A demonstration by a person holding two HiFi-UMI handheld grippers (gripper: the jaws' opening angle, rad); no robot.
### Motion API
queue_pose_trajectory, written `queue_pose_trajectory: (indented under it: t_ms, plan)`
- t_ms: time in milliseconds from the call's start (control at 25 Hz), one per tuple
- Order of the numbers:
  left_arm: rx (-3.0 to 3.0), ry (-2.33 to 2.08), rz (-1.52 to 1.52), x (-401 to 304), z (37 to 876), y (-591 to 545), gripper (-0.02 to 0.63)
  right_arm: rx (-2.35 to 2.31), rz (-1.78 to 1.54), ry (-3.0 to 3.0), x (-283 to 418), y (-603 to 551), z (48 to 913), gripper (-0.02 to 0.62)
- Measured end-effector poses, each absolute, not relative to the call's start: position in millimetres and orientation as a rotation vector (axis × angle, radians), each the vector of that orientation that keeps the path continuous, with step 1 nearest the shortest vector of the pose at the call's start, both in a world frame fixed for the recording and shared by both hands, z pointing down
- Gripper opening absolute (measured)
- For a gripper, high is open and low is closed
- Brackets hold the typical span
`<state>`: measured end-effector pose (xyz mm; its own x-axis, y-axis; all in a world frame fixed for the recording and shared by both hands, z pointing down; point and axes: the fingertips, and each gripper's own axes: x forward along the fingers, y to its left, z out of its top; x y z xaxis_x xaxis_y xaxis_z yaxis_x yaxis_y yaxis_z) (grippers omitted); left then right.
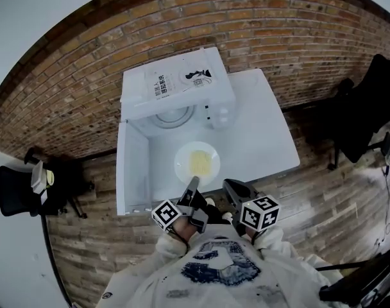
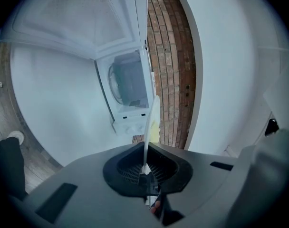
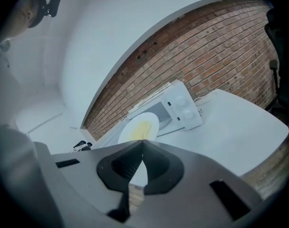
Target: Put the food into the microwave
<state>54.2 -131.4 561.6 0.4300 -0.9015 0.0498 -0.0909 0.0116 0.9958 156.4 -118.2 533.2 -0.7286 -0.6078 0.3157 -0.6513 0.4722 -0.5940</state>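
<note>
A white plate [image 1: 197, 162] with yellow food hangs over the white table [image 1: 259, 140], just in front of the white microwave [image 1: 176, 88]. The microwave's door [image 1: 132, 165] is swung open to the left. My left gripper [image 1: 190, 186] is shut on the plate's near rim. In the left gripper view the plate [image 2: 151, 122] runs edge-on out of the jaws [image 2: 145, 163] toward the open microwave [image 2: 128, 87]. My right gripper [image 1: 228, 186] is beside the plate's right rim. In the right gripper view its jaws [image 3: 142, 142] meet, with nothing between them, and the plate [image 3: 139, 127] shows just beyond.
The table stands against a brick wall [image 1: 278, 37] on a wooden floor. A printed sheet [image 1: 179, 81] lies on top of the microwave. Black chairs stand at the right [image 1: 368, 108] and the left [image 1: 15, 191] of the table.
</note>
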Motion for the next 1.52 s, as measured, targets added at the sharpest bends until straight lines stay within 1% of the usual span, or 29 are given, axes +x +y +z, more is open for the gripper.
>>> queue_pose_trajectory:
  t_ms: [480, 640, 920, 1160, 1520]
  plan:
    - [1.418, -0.960, -0.845, 28.8, 562.9, -177.0, 0.020, 1.099, 1.098, -2.623, 134.6, -159.3, 534.9, 0.014]
    - [1.407, -1.011, -0.786, 11.0, 575.4, -189.7, 0.021, 1.080, 1.083, -2.622, 117.2, -176.6, 532.7, 0.014]
    - [1.375, -0.984, -0.793, -7.9, 584.9, -215.9, 0.021, 1.088, 1.079, -2.619, 91.9, -199.8, 532.3, 0.014]
    - [1.382, -0.998, -0.750, -20.2, 599.3, -232.7, 0.021, 1.119, 1.087, -2.614, 79.3, -213.7, 535.7, 0.014]
    - [1.350, -1.007, -0.784, -39.1, 608.7, -261.7, 0.021, 1.127, 1.057, -2.618, 66.1, -234.0, 532.0, 0.014]
